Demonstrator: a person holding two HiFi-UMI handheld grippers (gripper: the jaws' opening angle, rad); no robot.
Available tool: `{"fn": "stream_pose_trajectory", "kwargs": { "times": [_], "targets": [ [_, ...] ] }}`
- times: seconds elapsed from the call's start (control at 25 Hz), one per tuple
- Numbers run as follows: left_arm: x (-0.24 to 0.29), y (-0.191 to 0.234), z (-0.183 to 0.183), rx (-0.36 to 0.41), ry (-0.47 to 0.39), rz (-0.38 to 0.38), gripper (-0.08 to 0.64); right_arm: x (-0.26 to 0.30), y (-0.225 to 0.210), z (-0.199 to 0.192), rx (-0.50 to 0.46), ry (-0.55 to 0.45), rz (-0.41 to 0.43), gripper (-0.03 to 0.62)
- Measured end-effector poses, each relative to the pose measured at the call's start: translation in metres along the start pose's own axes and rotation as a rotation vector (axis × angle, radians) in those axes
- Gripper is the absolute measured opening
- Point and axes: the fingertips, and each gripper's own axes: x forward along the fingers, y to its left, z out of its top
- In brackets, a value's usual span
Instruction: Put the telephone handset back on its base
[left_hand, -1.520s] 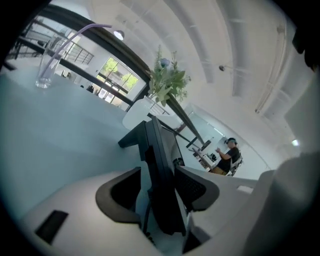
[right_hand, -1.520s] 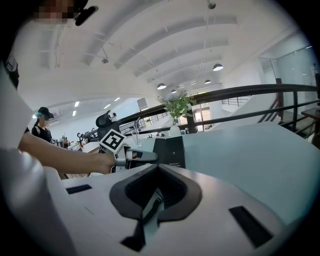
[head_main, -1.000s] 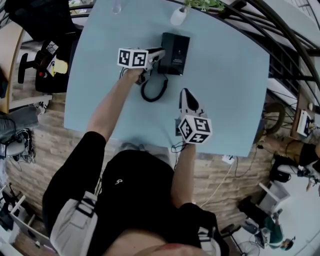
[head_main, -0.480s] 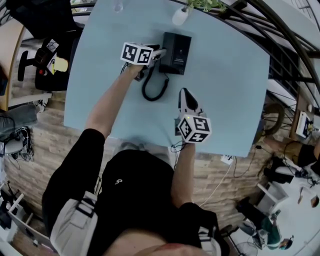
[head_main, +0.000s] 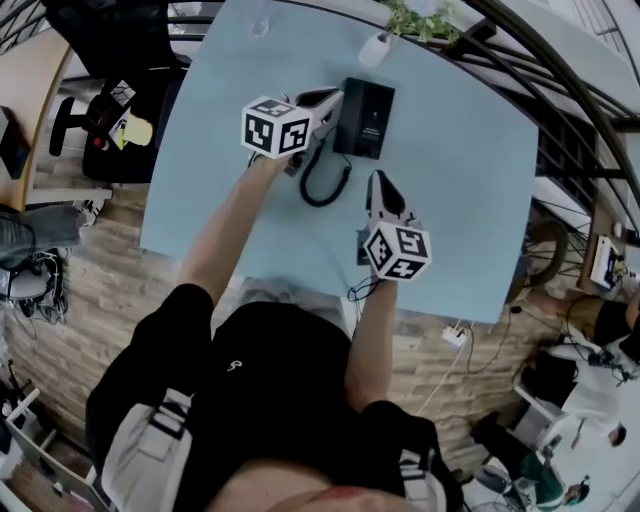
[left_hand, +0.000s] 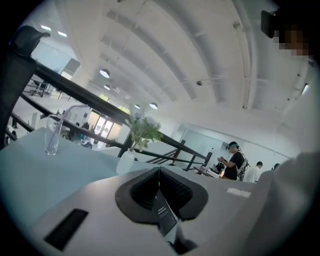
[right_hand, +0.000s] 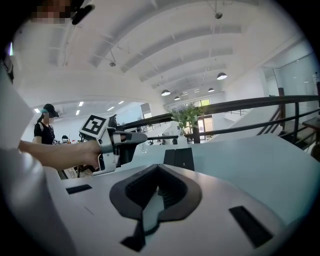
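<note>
Telephone handset (right_hand: 122, 151) is off its base (head_main: 365, 118), carried in the left gripper (head_main: 328, 98). Right gripper view: it shows as a black body hanging under the left gripper's grey fingers. Left gripper view: pads drawn together, with a thin dark strip bearing a printed label pinched low between them. Head view: left gripper tips sit just left of the base, at its far-left corner; contact between handset and base cannot be told. Coiled cord (head_main: 322, 190) hangs from under the left gripper and loops on the table (head_main: 460, 150), near side of the base. Right gripper (head_main: 378, 185) is over the table on the near side of the base, just right of the cord loop, pointing far; its jaws are together with nothing between them. Base lies flat on the far part of the table. White vase (head_main: 377, 48) with green sprigs stands just beyond it, and a glass (head_main: 259, 22) at the far left.
</note>
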Motion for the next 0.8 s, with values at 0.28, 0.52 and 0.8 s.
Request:
{"fn": "stream_pose_trajectory", "kwargs": {
  "times": [0.28,0.52,0.8],
  "targets": [
    [-0.076,-0.058,0.062,0.083,-0.164,0.016,0.0,-0.01,0.01,0.057,-0.017,-0.14,-0.034,-0.006],
    [-0.112,-0.096,0.086,0.254,-0.24,0.071,0.0,-0.016,0.04,0.118,-0.086,-0.283,-0.045,-0.006],
    [-0.131,-0.109,0.077,0.388,-0.265,0.224,0.0,-0.025,0.045,0.128,-0.138,-0.286,-0.139,-0.006]
  ]
}}
